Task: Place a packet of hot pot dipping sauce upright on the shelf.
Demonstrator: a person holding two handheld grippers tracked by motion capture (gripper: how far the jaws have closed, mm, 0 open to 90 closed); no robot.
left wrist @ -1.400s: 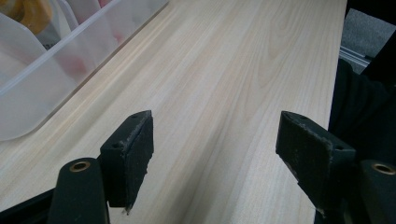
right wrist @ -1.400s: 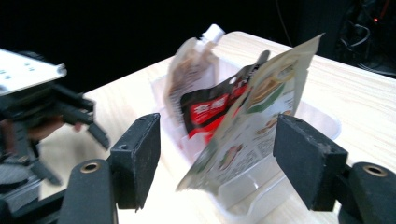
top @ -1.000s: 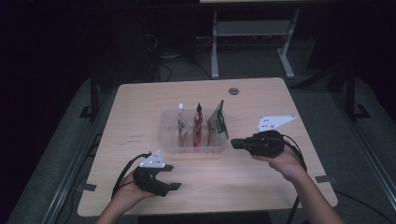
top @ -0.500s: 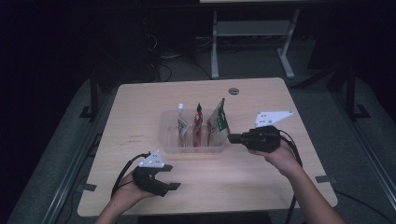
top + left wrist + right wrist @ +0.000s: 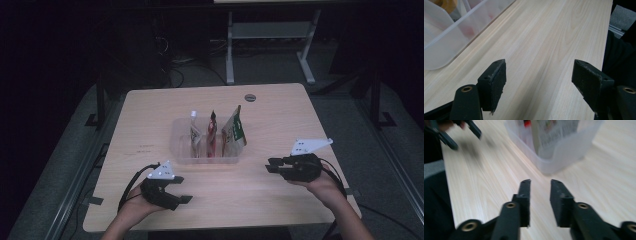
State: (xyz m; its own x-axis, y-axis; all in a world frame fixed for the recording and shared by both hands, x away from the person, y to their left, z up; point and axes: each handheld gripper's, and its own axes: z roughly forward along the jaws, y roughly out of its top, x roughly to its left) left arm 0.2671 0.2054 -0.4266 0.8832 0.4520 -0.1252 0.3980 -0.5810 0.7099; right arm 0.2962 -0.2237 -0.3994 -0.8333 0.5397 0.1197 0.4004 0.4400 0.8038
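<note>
A clear plastic bin (image 5: 207, 159) stands mid-table with three upright pouches: a white spouted one (image 5: 194, 133), a red one (image 5: 212, 134) and a green-printed one (image 5: 235, 131). My left gripper (image 5: 184, 199) rests low at the front left, open and empty, its jaws (image 5: 539, 77) wide apart over bare wood with the bin's corner (image 5: 446, 42) off to their left. My right gripper (image 5: 270, 166) hovers to the right of the bin, pointing left. Its jaws (image 5: 540, 192) have just been opening; a narrow gap shows, with nothing in it. The bin (image 5: 564, 150) lies ahead of them.
The light wooden table (image 5: 280, 115) has a round grommet (image 5: 250, 97) near its far edge. A metal desk frame (image 5: 265, 40) stands on the dark floor beyond. In the right gripper view the left gripper (image 5: 461, 132) shows blurred at the top left.
My right gripper has drawn back from the bin's right end, toward the person and lower, and its jaws have parted. The left gripper has stayed put.
</note>
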